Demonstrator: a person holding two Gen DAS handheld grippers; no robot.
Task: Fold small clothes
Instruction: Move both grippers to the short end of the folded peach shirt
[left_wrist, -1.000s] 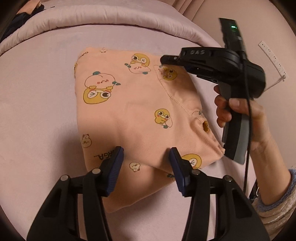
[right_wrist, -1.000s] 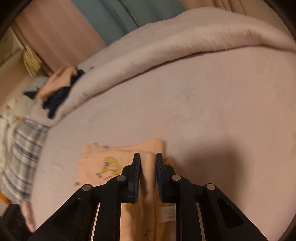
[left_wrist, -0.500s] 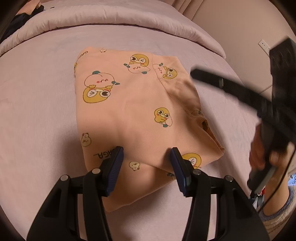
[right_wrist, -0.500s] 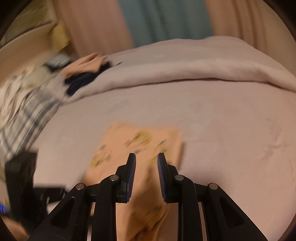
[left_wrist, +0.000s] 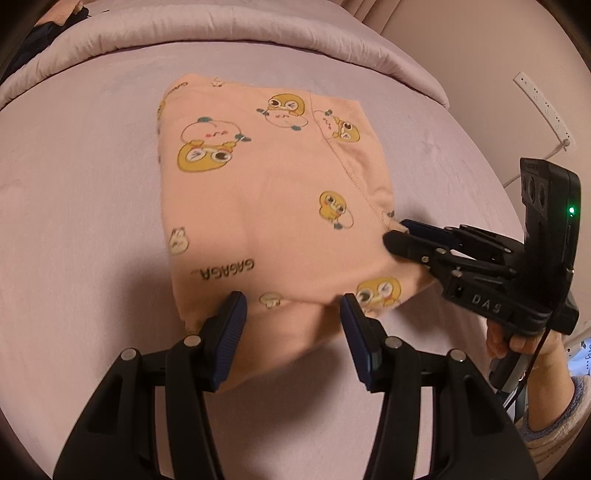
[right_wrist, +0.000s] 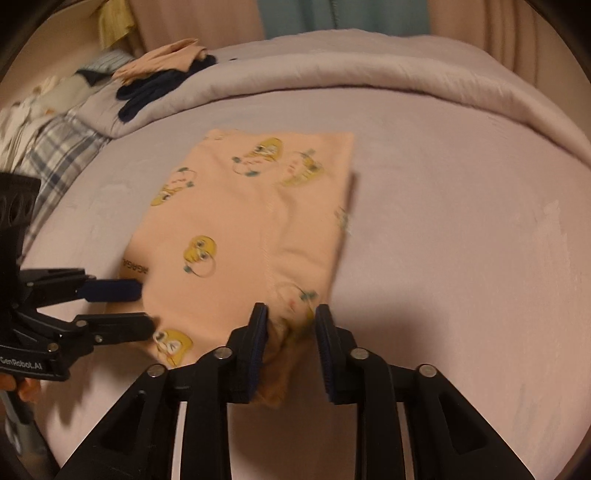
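We are working on a bed (left_wrist: 74, 184) covered in a pale lilac sheet, with a rolled duvet (left_wrist: 221, 33) along its far edge and a heap of other clothes (right_wrist: 155, 77) at the far left corner. The task's thing, a small peach garment (left_wrist: 266, 206) printed with yellow ducks, lies folded flat in the middle of the bed, a second layer sticking out at its near edge. We judge it light, soft and floppy, a thin knit that will sag and drag on the sheet if lifted by one point only, not slippery and not fragile. Best hold looks like the near corners or the stitched seam edge (left_wrist: 351, 173), pinching all layers together so the fold stays. The left hand-held gripper (left_wrist: 291, 314) hovers over the near edge, jaws standing wide apart and gripping nothing. The right hand-held gripper (right_wrist: 290, 328) sits at the right near corner, its jaws have just been opening, parted now with bunched cloth between them; the left pad seems to touch fabric, but we see no real pinch.
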